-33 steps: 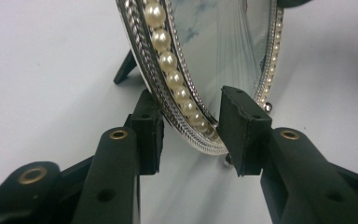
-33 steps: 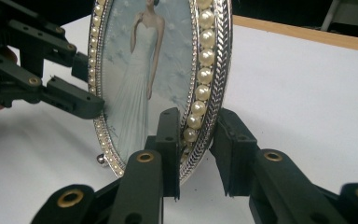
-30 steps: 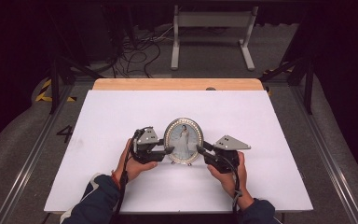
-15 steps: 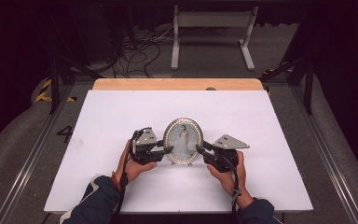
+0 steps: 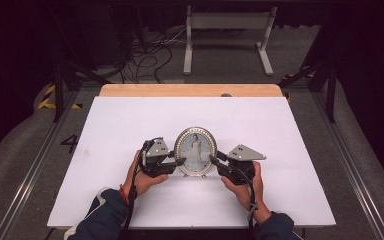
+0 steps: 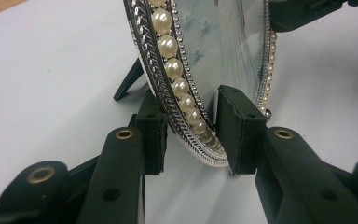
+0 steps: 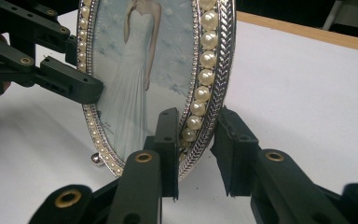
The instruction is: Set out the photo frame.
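I've got the picture frame (image 5: 195,151) upright near the surface's (image 5: 290,200) front edge, left gripper (image 5: 180,162) and right gripper (image 5: 213,160) each pinching one rim, fingers half-closed, so it can't tip.

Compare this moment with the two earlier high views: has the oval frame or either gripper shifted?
Almost nothing. The left gripper has just been closing and reopening slightly, its jaws astride the pearl-edged oval photo frame at its rim. The right gripper stays at the opposite rim, jaws astride it. The frame stays upright on the white table, and both hands stay where they were.
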A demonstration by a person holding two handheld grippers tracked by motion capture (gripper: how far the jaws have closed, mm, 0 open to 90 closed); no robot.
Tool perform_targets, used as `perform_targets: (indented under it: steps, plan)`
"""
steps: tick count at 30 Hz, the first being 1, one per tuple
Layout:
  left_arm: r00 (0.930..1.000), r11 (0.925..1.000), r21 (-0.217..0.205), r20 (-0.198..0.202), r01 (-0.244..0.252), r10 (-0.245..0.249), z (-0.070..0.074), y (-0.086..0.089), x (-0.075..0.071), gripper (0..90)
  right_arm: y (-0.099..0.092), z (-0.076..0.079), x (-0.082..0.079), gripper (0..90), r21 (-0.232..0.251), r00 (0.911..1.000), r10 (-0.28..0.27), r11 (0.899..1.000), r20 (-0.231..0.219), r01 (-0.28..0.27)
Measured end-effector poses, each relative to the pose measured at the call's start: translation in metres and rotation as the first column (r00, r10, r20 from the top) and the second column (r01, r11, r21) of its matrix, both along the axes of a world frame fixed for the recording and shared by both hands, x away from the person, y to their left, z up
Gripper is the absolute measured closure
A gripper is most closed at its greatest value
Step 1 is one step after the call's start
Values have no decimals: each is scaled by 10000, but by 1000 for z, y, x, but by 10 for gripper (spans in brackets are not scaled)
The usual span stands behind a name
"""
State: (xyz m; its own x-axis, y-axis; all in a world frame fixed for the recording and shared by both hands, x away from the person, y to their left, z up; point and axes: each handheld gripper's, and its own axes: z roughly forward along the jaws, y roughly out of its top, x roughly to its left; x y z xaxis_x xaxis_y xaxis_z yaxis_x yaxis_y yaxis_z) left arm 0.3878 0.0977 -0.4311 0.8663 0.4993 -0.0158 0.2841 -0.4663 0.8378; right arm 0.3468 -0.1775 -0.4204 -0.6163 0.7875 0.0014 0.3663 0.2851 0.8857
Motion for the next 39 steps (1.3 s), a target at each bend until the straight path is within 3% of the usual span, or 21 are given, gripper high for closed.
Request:
perform_targets:
  steps: [10, 14, 26, 31, 39]
  plan:
    - [9997, 9998, 201, 241, 2, -7, 0, 0, -1, 602, -1, 1, 0, 708, -228, 9999, 103, 9997, 21, -103]
    - [9988, 9993, 372, 480, -19, 1, 2, -1, -3, 595, 0, 2, 0, 686, -742, 9993, 281, 9969, 256, -261]
    - [9934, 9963, 844, 1148, -163, 65, 7, -1, -8, 543, 3, 6, -1, 589, -1470, 9973, 642, 9874, 346, -585]
    - [9930, 9957, 921, 1184, -134, 24, 8, -1, -10, 515, 4, 5, 1, 505, -1658, 9966, 776, 9835, 285, -718]
    - [9927, 9927, 1168, 1197, -287, 146, 9, 2, -11, 353, 5, 6, 1, 348, -1924, 9952, 955, 9772, 202, -899]
